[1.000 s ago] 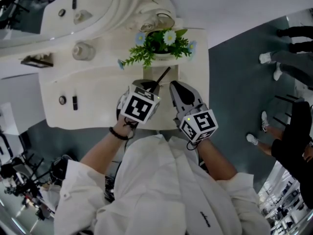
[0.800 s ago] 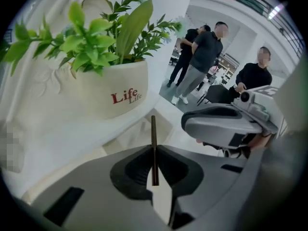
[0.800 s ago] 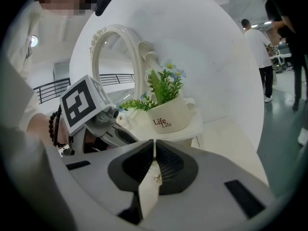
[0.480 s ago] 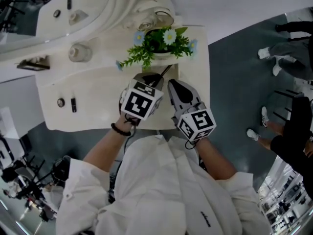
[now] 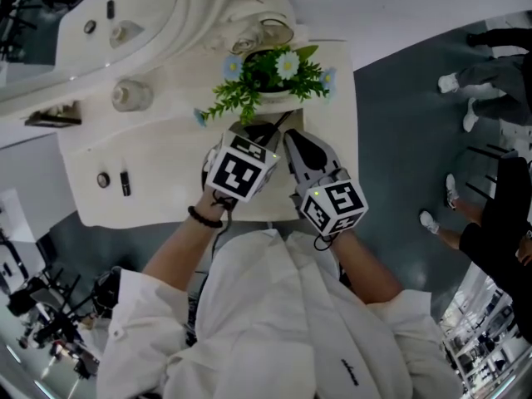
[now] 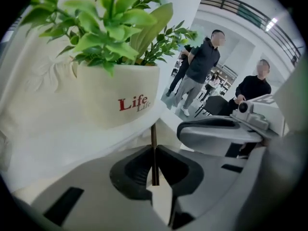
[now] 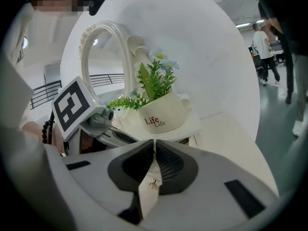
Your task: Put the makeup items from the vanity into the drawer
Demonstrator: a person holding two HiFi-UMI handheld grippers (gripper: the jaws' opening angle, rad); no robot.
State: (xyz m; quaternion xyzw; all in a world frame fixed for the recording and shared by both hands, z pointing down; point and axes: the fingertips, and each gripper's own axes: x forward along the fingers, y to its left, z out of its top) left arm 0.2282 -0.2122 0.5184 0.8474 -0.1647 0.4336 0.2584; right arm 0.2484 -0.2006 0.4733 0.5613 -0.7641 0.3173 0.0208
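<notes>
Risk: left hand-held gripper (image 6: 154, 153) pinches a thin dark makeup stick (image 6: 153, 131) just beside the plant pot (image 6: 115, 95) on the desk (image 5: 166, 165), so a careless swing could tip the pot or twist the stick loose; right hand-held gripper (image 7: 154, 143) closed, empty.

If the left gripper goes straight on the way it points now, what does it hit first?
Likely the white plant pot dead ahead; the thin dark stick clamped in the left gripper would touch it before the jaws, though depth is unclear.
</notes>
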